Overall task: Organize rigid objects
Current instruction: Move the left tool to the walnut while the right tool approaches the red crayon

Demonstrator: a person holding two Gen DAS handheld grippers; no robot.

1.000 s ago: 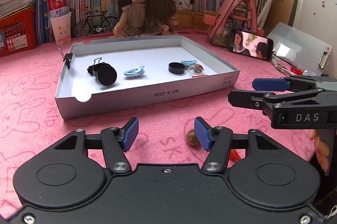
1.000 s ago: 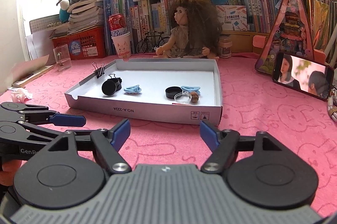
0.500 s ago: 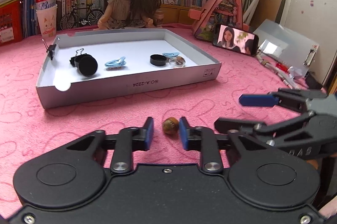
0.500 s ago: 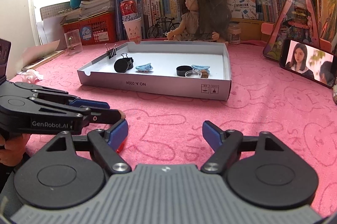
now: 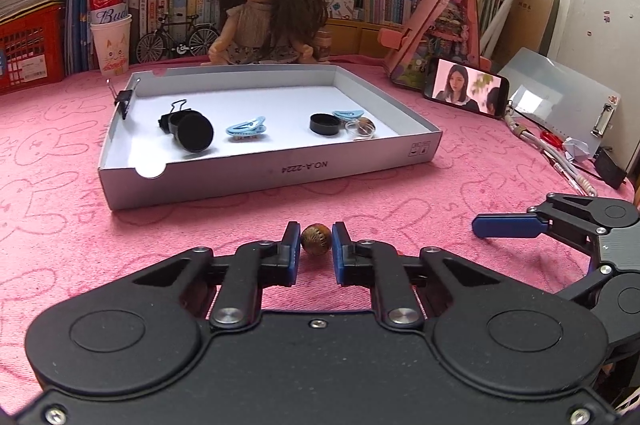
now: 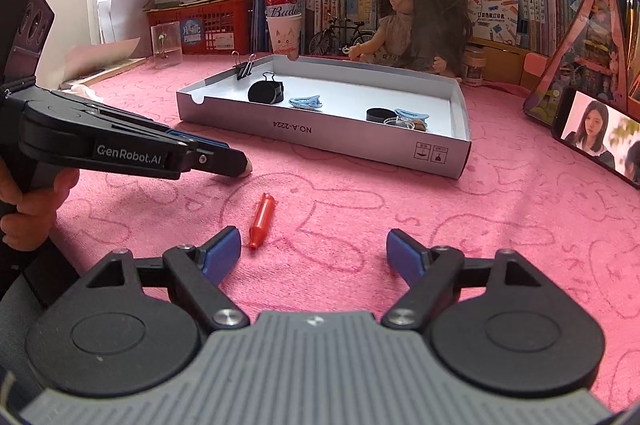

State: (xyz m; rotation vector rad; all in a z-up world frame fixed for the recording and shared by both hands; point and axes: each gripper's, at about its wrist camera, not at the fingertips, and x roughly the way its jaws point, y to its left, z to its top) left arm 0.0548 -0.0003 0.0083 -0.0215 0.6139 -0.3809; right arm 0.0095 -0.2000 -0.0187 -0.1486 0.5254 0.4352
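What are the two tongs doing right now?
Left tongs: shut on the little brown bead.
Right tongs: open, holding nothing; the red cap lies just ahead.

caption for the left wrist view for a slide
Left gripper shut on a brown bead on the pink cloth, short of the white tray.

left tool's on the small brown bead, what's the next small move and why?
Probably lift it straight up a little. The left tool has its blue pads pressed on either side of the small brown ridged bead, which sits low on the pink cloth. The grey cardboard tray lies just ahead, and its front wall must be cleared before carrying the bead in.
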